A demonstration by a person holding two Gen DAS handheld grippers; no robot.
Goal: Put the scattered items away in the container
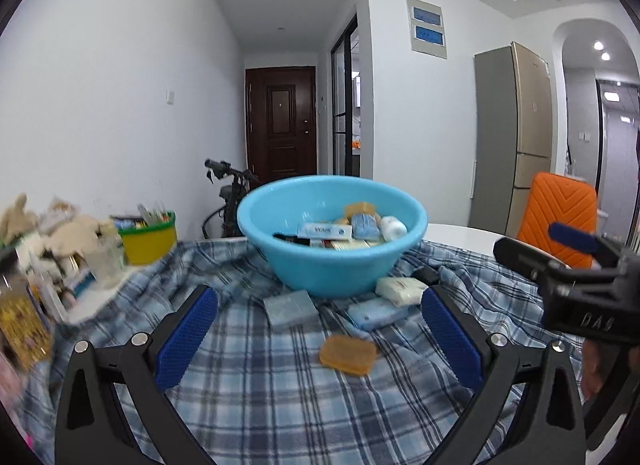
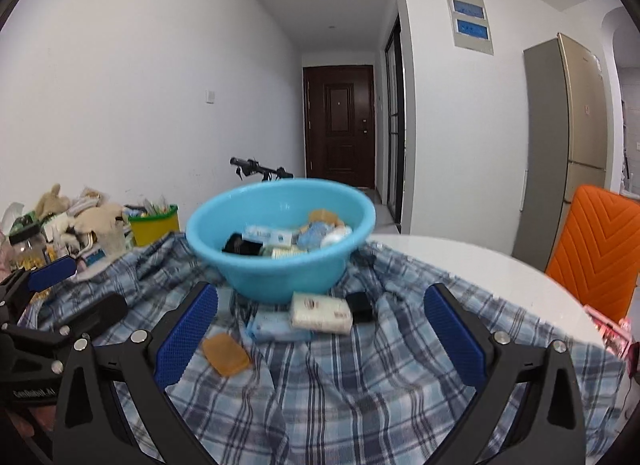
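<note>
Soap bar [image 1: 348, 355], amber, is lying bowl [image 1: 332, 261]-front, centered ahead of your left gripper [image 1: 320, 341]; both grippers are gaping empty.

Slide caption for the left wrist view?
Open left gripper faces a blue basin on plaid cloth; amber soap and packets remain outside.

2 low wrist views, side by side, sharing blue basin [image 1: 332, 265]
</note>
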